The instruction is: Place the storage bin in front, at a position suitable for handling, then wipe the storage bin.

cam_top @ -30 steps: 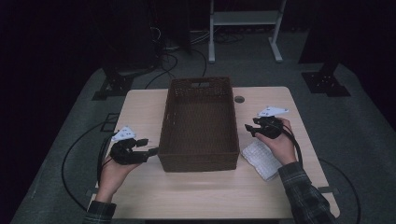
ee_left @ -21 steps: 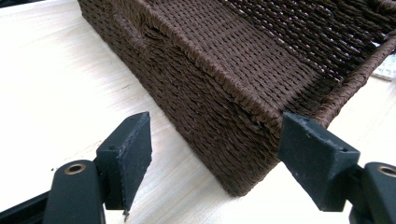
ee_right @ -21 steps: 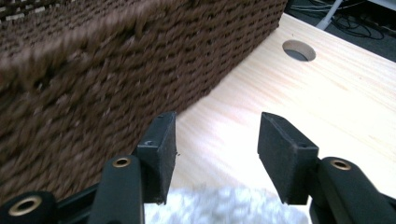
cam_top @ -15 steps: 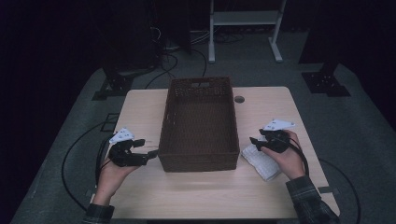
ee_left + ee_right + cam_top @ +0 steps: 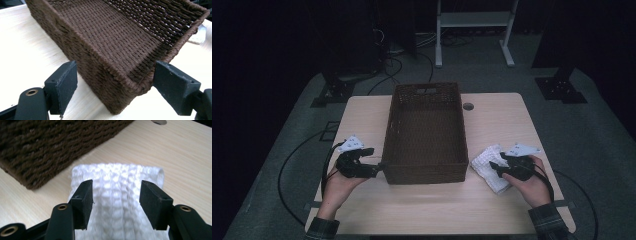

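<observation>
White waffle-knit cloth, folded into a thick pad, lies flat on the pale wooden table, just beside the near right corner of the dark brown woven basket but not touching it. Right gripper hangs low over the cloth's near end, jaws spread abt half way and just been opening, cloth under and between them, pads not pressing on it. So the step in hand looks like the approach for a pickup, grip not yet made.

Left gripper sits at the basket's near left corner, jaws wide and just been opening, one pad each side of the corner w/o touching the weave; prob. there to steady the basket, or just let go of it.

Next move, as I judge it: right gripper drops a bit more so the pads bracket the folded thickness, then closes firmly, since soft knit squashes and can slip. Then lift clear of the rim and carry over into the basket, which is empty inside.

Cloth itself: bright white, bumpy ribbed texture, rounded folded edge at the far end, looks clean & limp, layers may splay if pinched by the top ply only
</observation>
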The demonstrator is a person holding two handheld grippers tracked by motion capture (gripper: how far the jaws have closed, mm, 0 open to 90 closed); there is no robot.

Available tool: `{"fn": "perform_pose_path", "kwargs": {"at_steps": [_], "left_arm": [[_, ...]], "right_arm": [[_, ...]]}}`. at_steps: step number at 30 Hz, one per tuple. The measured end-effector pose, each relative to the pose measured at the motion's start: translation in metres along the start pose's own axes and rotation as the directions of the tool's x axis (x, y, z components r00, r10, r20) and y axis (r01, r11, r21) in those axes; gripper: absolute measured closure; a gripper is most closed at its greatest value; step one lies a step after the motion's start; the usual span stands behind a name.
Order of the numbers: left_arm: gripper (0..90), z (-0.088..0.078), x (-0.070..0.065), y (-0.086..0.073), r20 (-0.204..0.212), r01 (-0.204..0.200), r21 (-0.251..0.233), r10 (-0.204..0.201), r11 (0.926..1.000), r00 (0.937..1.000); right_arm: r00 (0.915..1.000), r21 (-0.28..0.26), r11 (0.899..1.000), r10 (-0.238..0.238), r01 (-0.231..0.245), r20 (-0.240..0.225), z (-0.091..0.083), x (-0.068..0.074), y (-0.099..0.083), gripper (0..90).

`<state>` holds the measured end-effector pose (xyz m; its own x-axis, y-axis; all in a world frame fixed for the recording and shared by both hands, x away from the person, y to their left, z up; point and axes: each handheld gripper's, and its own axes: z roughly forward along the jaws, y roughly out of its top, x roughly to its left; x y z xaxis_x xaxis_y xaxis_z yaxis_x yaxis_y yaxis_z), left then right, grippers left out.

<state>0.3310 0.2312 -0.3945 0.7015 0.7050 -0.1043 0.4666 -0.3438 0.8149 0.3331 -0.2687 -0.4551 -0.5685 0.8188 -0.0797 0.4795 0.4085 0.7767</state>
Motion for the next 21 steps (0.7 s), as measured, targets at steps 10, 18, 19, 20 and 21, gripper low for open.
{"fn": "perform_pose_path", "kwargs": {"at_steps": [10, 18, 19, 20, 21], "left_arm": [[14.6, 0.006, -0.007, -0.005, 0.009, -0.014, 0.002, 0.014, 0.9999, 0.9999], [9.2, 0.022, -0.013, -0.017, 0.022, -0.044, 0.03, 0.043, 0.9986, 0.9988], [9.1, 0.024, -0.013, -0.019, 0.024, -0.043, 0.033, 0.042, 0.9985, 0.9988], [9.1, 0.026, -0.014, -0.021, 0.024, -0.04, 0.032, 0.04, 0.9987, 0.9989], [9.1, 0.028, -0.014, -0.023, 0.02, -0.041, 0.039, 0.04, 0.9984, 0.999]], "right_arm": [[1.0, 0.001, 1.0, 0.007, -0.007, 0.007, -0.008, 0.002, -0.013, 42.8], [0.9999, 0.001, 1.0, 0.0, 0.0, 0.015, -0.012, 0.005, -0.019, 40.7], [0.9999, 0.004, 1.0, -0.001, 0.001, 0.014, -0.012, 0.006, -0.019, 40.4], [0.9999, 0.005, 1.0, -0.005, 0.004, 0.016, -0.012, 0.006, -0.02, 40.2], [0.9999, 0.006, 1.0, -0.004, 0.004, 0.016, -0.012, 0.006, -0.02, 40.0]]}}
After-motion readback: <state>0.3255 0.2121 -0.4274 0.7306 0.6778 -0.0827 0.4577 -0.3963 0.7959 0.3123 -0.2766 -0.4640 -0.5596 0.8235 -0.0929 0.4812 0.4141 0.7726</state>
